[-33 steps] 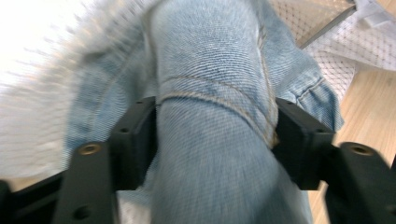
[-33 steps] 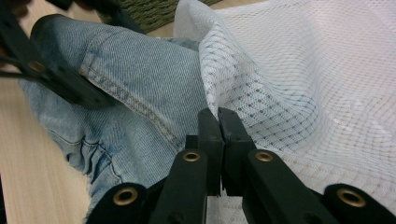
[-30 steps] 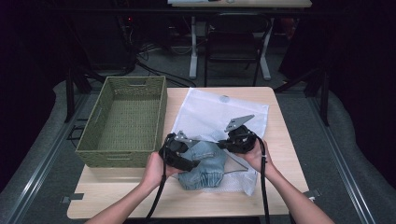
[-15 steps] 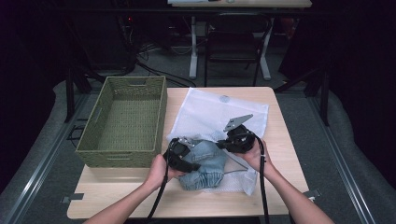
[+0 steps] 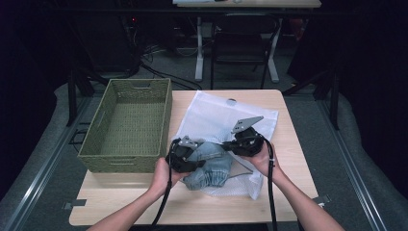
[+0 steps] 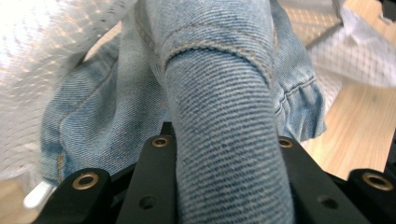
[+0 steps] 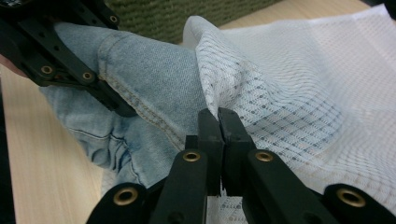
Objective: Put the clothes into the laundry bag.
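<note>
A light blue denim garment lies half inside a white mesh bag near the table's front edge. My left gripper is at the garment's left side. Its jaws have just been closing, and a thick fold of denim is pressed between them. My right gripper is shut, pinching the edge of the mesh bag right beside the denim. From the right gripper view the left gripper grips the denim at the upper left.
A green woven basket stands at the left of the wooden table, close to my left hand. The mesh bag spreads over the table's middle and back right. Chairs and desk legs stand on the floor beyond the table.
Both hands have stayed almost where they were at the bag's mouth. The left gripper has settled slightly closer onto the denim.
</note>
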Demonstrator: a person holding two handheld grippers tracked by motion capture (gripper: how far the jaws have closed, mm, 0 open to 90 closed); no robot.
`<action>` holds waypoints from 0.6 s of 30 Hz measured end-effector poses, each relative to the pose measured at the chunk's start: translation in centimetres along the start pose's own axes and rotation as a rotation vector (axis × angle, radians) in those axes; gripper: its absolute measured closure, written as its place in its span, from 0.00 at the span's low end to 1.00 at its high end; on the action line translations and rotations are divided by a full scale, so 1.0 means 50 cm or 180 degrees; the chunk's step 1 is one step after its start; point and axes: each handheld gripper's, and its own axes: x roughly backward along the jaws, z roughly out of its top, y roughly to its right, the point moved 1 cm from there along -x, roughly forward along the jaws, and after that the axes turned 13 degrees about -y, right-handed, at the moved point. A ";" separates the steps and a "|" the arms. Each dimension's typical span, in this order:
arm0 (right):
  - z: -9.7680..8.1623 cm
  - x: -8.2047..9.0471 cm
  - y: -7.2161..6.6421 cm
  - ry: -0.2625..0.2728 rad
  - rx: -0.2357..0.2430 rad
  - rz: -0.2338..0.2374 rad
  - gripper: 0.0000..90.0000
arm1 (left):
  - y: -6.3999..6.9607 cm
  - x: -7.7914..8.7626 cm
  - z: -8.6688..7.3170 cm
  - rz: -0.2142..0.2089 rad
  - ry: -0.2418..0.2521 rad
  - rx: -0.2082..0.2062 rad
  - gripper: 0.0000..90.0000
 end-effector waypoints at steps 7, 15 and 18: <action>0.002 0.003 0.002 0.0045 -0.0031 0.0063 0.99 | -0.002 -0.031 0.012 0.0030 -0.0064 0.0142 0.81; -0.011 -0.019 0.006 -0.0130 -0.0034 0.0040 0.99 | 0.002 -0.029 0.014 0.0126 -0.0085 -0.0065 0.45; -0.012 -0.016 0.006 -0.0121 -0.0047 0.0037 0.99 | 0.008 -0.004 0.009 0.0189 -0.0036 -0.0141 0.36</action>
